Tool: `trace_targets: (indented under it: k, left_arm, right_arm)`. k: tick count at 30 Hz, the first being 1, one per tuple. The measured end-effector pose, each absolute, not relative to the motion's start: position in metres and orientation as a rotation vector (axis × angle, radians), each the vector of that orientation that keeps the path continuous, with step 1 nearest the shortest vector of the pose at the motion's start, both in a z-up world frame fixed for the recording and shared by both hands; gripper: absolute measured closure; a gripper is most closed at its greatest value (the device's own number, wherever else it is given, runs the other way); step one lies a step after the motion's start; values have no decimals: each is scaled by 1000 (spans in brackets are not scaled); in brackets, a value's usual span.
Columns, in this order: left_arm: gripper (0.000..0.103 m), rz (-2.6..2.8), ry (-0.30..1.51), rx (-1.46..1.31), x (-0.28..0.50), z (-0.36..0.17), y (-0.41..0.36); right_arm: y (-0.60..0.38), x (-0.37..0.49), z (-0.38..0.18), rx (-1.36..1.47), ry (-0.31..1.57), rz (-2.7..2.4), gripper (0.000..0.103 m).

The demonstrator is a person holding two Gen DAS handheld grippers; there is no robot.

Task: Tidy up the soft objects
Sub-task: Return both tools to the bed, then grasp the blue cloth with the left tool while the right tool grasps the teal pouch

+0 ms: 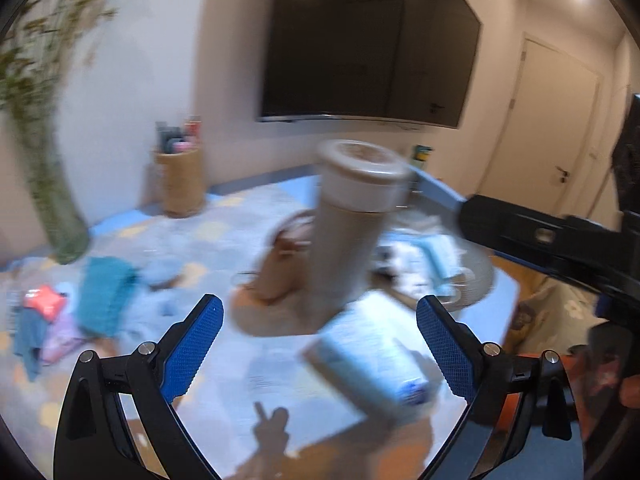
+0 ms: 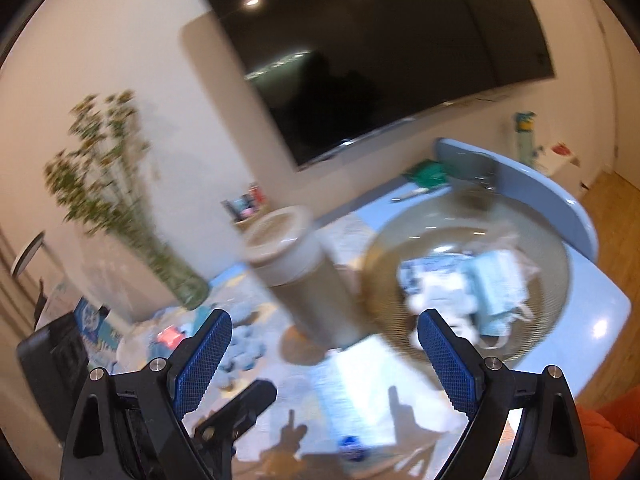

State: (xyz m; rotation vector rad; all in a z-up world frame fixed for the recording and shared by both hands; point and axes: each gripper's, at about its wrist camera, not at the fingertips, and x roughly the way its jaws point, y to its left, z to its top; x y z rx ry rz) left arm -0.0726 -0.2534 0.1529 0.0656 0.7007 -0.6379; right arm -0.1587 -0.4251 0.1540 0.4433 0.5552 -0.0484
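Both views are blurred. The left gripper [image 1: 320,336] hangs above the counter [image 1: 224,240] with its blue fingers [image 1: 192,348] spread wide and nothing between them. The right gripper [image 2: 324,352] is likewise spread and empty; in the left view its black body reaches in from the right edge.

A tall beige tumbler [image 1: 344,236] with a pale lid stands on a round brown coaster [image 1: 256,320] near the middle of the patterned blue counter. Just in front of it lies a light blue pack [image 1: 372,356]. Behind and to the right of the tumbler, a wide round basket [image 2: 552,248] holds light blue and white soft things [image 2: 496,284].

At the left side of the counter lies a loose heap of cloths [image 1: 104,296], teal, red and lilac, near a glass vase [image 1: 60,216] of green stems. A woven holder [image 1: 180,184] stands by the wall, under a dark screen [image 1: 368,40].
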Motion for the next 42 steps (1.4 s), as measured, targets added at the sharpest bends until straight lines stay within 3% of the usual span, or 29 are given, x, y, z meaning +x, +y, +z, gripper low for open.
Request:
trace_targets:
  k: [11, 22, 32, 42]
  left_arm:
    - [6, -352, 720, 35, -11, 130, -115]
    - [6, -161, 799, -39, 42, 72, -6]
    - [6, -135, 834, -94, 66, 27, 22]
    - [6, -129, 836, -122, 70, 17, 24]
  right_arm:
    - [-312, -97, 147, 376, 597, 142, 9]
    - [-231, -31, 117, 253, 623, 184, 9]
    - [-181, 29, 62, 42, 663, 168, 9]
    - [-163, 64, 26, -115, 651, 40, 9]
